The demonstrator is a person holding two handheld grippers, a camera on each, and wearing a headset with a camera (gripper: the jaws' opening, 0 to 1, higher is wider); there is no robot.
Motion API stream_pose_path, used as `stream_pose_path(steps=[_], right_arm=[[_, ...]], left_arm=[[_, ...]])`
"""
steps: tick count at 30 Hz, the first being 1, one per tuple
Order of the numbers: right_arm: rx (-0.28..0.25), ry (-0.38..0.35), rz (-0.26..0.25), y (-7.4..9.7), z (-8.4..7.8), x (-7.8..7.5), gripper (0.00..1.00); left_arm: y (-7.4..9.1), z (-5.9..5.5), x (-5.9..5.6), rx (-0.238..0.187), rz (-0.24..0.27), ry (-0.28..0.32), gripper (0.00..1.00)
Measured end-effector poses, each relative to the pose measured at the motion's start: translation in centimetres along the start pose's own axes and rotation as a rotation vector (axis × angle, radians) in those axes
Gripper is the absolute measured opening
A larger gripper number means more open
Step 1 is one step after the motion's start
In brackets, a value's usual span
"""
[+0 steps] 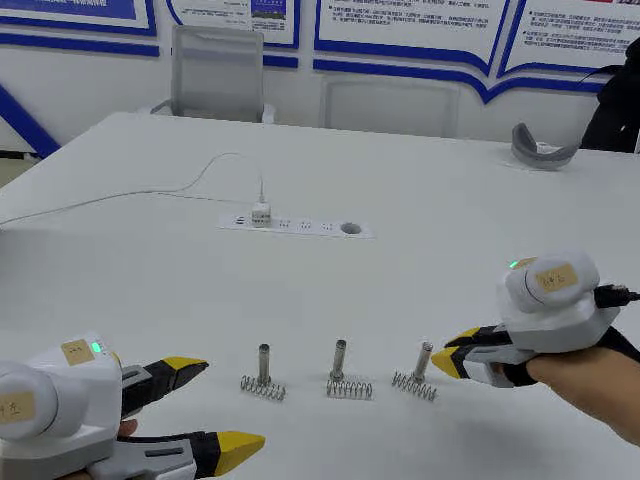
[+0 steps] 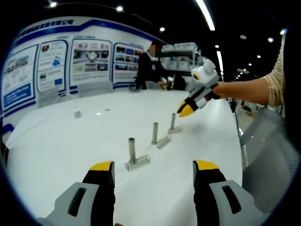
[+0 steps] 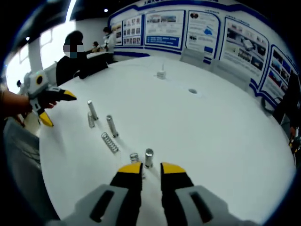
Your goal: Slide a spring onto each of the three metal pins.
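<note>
White table (image 1: 420,150) spreads wide around three pins (image 1: 339,357) and springs (image 1: 349,389); left gripper (image 1: 228,402) wide apart, right gripper (image 1: 441,362) barely apart.

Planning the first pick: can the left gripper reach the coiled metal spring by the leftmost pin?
Probably yes. The left gripper is open, with bare white table between it and the coiled metal spring; the upright metal pin stands behind the spring, not in the way.

Head view looks down across the white counter (image 1: 420,180), pins (image 1: 339,358) sitting low centre. Left gripper view sits low, looking along that row from one end; right gripper view looks back from the other end, closer in.
</note>
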State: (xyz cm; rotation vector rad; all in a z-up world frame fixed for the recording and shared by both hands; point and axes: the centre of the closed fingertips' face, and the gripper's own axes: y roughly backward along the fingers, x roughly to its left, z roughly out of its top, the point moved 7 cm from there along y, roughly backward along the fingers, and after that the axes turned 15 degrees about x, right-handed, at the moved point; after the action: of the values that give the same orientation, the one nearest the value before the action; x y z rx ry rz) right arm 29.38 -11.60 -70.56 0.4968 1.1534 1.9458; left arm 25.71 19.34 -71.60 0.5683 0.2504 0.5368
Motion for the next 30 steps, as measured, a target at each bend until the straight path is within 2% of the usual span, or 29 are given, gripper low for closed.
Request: stream_pose_path(steps=[4,10,16,30], right_arm=[[0.02,0.02,0.016,-0.4,-0.6,0.3,0.16],[0.057,0.108,0.072,-1.3,-0.8,1.2,0.16],[0.102,0.174,0.104,-2.1,-0.8,1.2,0.16],[0.23,0.334,0.117,-3.6,-0.2,1.3,0.14]], left_arm=[[-0.2,0.0,-0.1,0.001,-0.004,-0.001,0.69],[-0.2,0.1,-0.2,0.003,-0.006,-0.004,0.69],[-0.3,0.0,-0.2,0.005,-0.007,-0.001,0.68],[-0.3,-0.1,-0.5,0.009,-0.017,-0.002,0.68]])
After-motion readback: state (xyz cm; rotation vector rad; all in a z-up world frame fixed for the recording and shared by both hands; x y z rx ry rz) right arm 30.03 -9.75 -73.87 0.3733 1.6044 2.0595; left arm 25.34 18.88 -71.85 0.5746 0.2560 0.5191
